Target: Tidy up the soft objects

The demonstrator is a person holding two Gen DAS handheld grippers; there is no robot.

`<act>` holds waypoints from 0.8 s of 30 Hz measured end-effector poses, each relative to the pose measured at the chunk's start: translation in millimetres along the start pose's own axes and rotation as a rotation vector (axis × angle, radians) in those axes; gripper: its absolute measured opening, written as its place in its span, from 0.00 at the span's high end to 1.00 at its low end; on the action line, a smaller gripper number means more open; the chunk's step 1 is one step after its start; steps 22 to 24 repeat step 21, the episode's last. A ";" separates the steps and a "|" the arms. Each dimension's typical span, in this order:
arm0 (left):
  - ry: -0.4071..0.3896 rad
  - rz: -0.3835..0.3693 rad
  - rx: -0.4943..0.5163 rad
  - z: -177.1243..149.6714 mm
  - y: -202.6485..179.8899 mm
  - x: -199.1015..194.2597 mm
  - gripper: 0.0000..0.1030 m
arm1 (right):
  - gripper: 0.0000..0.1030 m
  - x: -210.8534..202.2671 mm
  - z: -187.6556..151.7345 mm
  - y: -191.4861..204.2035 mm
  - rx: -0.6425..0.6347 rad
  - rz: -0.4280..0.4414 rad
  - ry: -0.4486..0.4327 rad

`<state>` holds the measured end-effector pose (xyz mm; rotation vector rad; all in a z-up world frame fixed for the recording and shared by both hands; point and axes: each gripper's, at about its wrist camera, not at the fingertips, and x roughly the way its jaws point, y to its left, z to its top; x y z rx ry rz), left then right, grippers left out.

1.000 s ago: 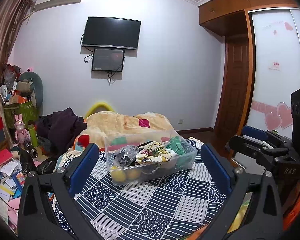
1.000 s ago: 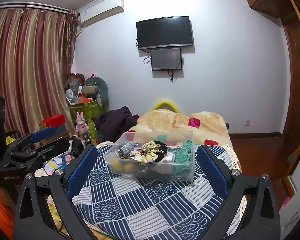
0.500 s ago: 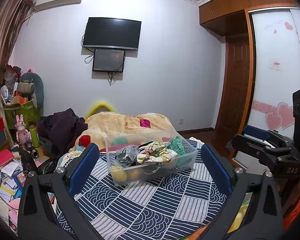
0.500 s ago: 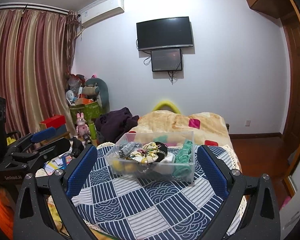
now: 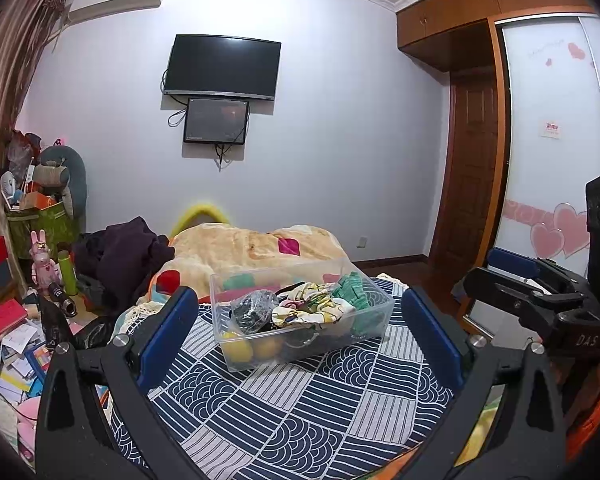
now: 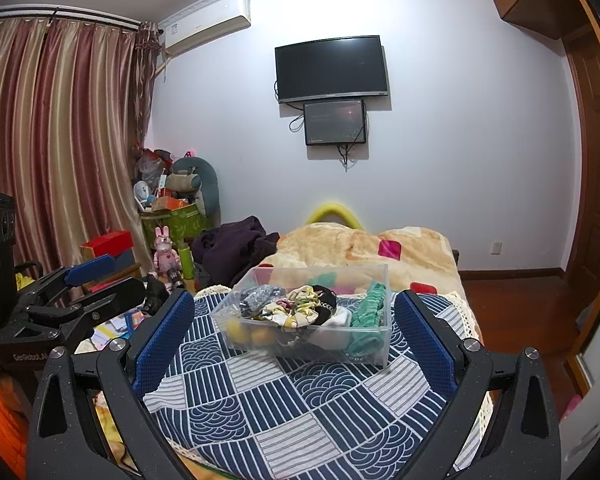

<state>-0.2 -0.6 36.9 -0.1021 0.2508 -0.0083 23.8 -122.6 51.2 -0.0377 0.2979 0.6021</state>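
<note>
A clear plastic bin (image 5: 374,322) (image 6: 380,276) stands on a blue and white patterned cloth (image 5: 300,412) (image 6: 300,408). It holds soft things: a green knit piece (image 5: 354,288) (image 6: 370,308), a patterned cloth (image 5: 312,308) (image 6: 296,310), a dark grey bundle (image 5: 254,310) and yellow balls (image 5: 252,350) (image 6: 246,332). My left gripper (image 5: 300,328) is open and empty, well short of the bin. My right gripper (image 6: 292,332) is open and empty, also short of it. Each gripper shows at the other view's edge.
A bed with a tan blanket (image 5: 252,248) (image 6: 364,248) lies behind the bin. Dark clothes (image 5: 120,252) lie beside it. Clutter, books and toys (image 5: 16,320) cover the floor at left. A wardrobe (image 5: 556,160) and door stand at right.
Both views have shifted very slightly; the bin and its contents have not moved. Both grippers stay open.
</note>
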 end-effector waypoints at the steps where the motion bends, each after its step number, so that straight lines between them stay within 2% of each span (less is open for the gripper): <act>1: 0.000 -0.004 -0.001 0.1 0.2 -0.2 0.00 | 0.03 0.0 -0.5 -0.5 0.000 0.000 0.000; 24: 0.010 -0.011 0.005 -2.1 -1.5 2.4 0.00 | 0.02 -1.5 0.5 1.6 0.004 -0.003 0.012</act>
